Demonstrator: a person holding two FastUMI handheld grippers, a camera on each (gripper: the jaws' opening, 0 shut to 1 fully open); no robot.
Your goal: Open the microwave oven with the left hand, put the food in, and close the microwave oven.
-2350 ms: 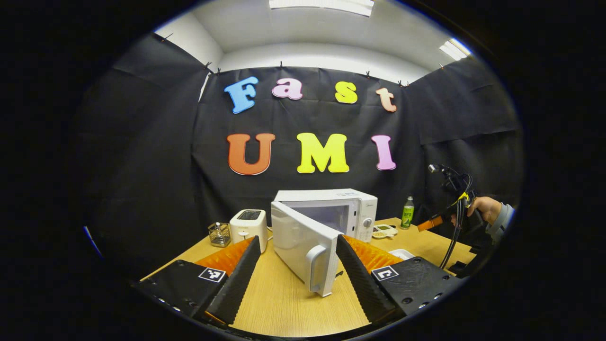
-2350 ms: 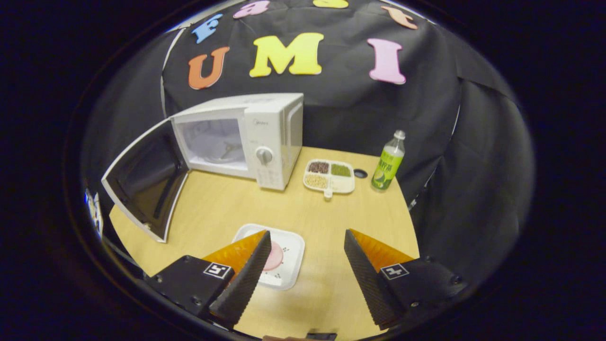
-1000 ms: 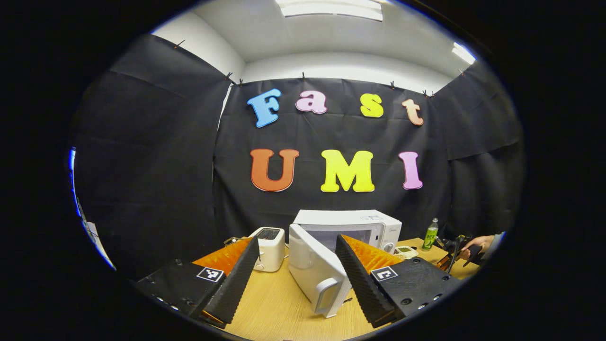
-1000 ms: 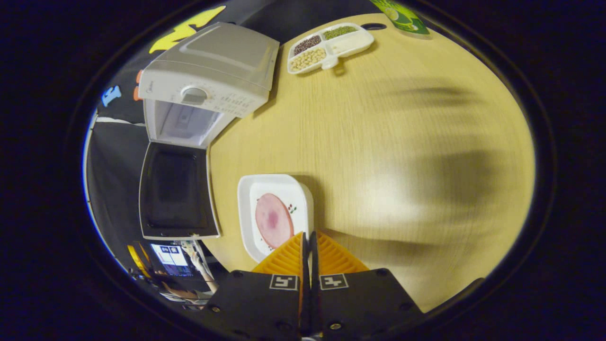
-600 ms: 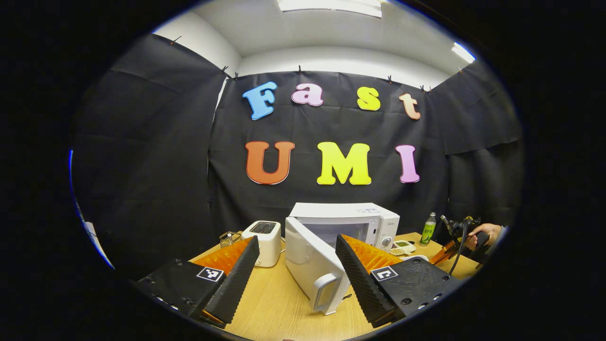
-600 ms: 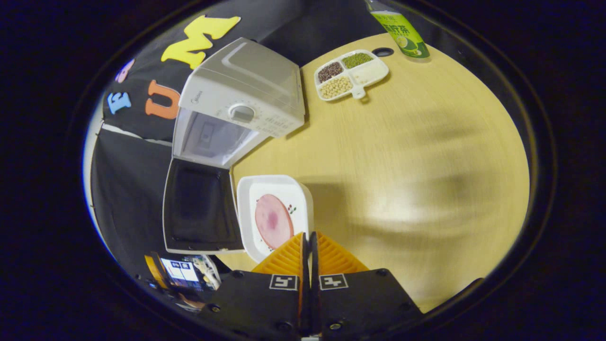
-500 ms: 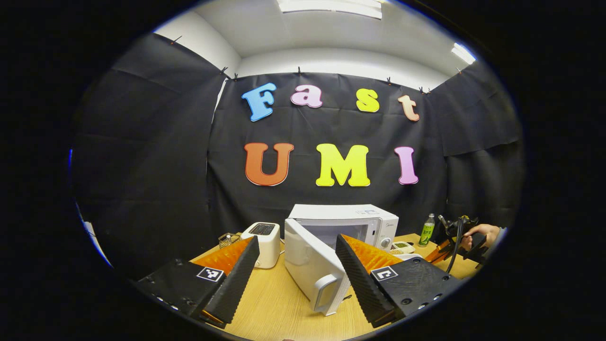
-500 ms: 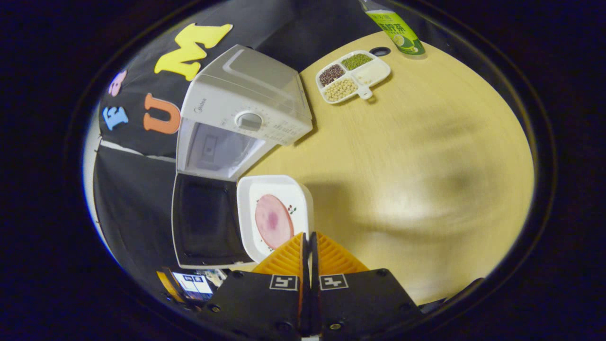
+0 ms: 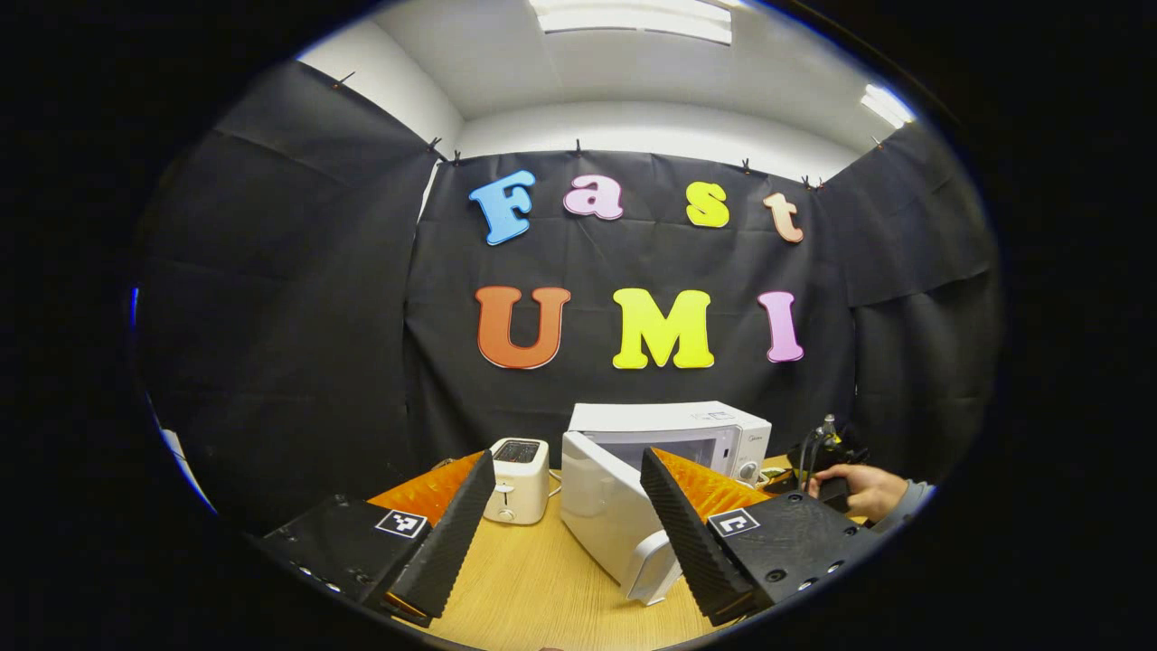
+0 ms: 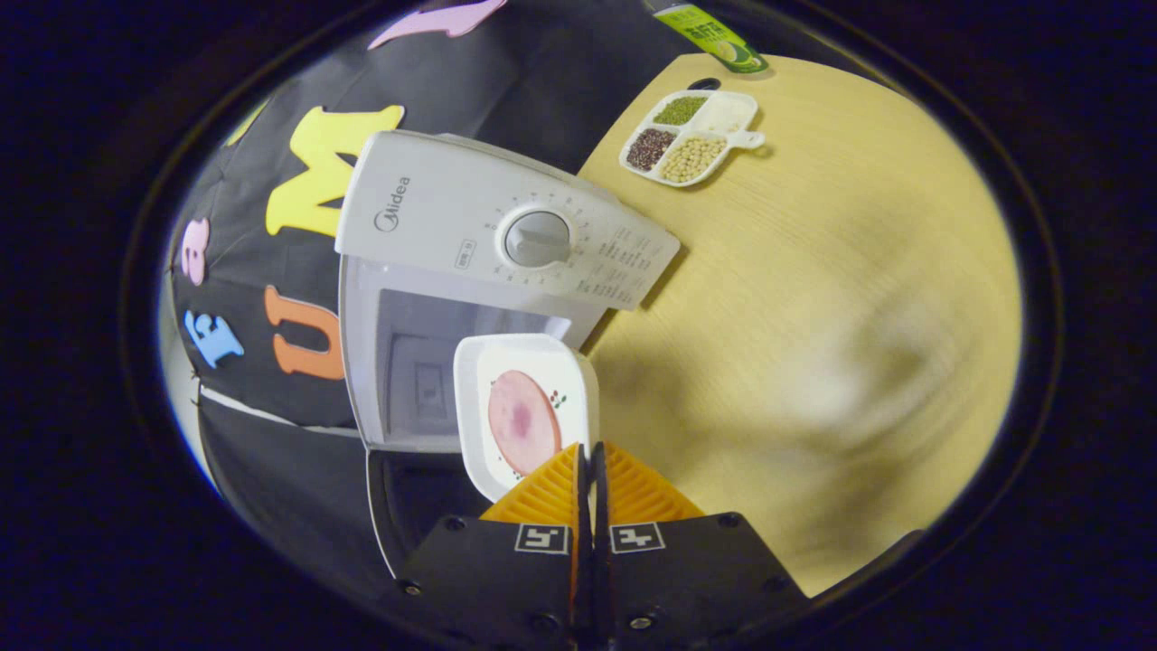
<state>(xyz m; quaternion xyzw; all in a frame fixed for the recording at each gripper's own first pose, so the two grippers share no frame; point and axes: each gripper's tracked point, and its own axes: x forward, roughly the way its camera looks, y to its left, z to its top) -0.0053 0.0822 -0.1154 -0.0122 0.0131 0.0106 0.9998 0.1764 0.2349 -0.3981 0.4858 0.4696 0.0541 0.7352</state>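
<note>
I've got the right gripper (image 10: pixel 587 452) pinched on the rim of the white plate (image 10: pixel 506 362) with the ham slice (image 10: pixel 522 422), held in front of the open microwave (image 10: pixel 470 235) cavity. Left gripper (image 9: pixel 560 506) is spread, holding nothing, back from the door (image 9: pixel 610 515), which stands swung out. Risk as I see it: thin edge grip (one side only), so the plate could tip or twist and the ham slide off. Plate corner could also clip the cavity frame if I go in skewed. The door may drift into the path.
</note>
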